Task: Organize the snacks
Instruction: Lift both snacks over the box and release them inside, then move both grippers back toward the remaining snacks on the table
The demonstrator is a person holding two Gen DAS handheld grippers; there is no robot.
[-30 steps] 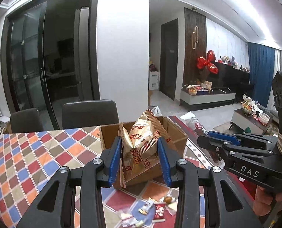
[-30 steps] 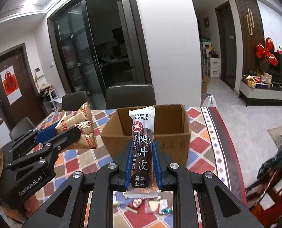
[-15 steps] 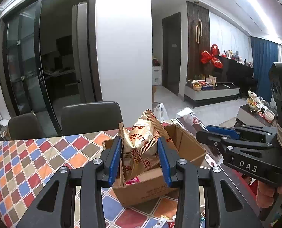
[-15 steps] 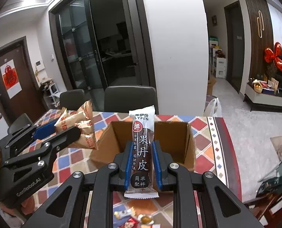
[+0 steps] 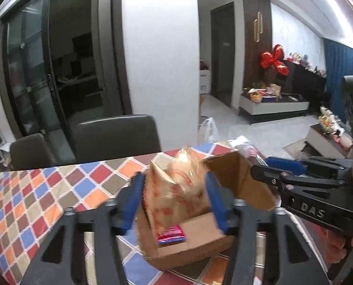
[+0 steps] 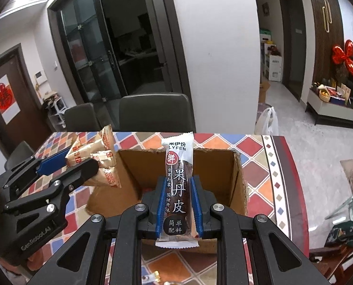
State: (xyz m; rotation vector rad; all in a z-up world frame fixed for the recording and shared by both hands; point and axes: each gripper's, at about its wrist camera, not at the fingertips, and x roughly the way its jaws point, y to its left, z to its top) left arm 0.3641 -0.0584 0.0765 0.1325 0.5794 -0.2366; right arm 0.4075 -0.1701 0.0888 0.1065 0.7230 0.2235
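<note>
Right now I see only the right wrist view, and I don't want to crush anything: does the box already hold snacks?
Observer: Yes. The left wrist view shows a red-wrapped snack lying on the floor of the cardboard box.
Operator: And the biscuit bag?
Observer: The left gripper has its jaws opening. The biscuit bag between them is motion-blurred and, from that view, overlaps the box's opening.

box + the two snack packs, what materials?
Box: corrugated cardboard, matte brown, raw torn rim. Biscuit pack: probably plastic film, glossy tan, crimped seams. Fruit-leather bar: glossy film wrapper, partly clear, serrated ends.
</note>
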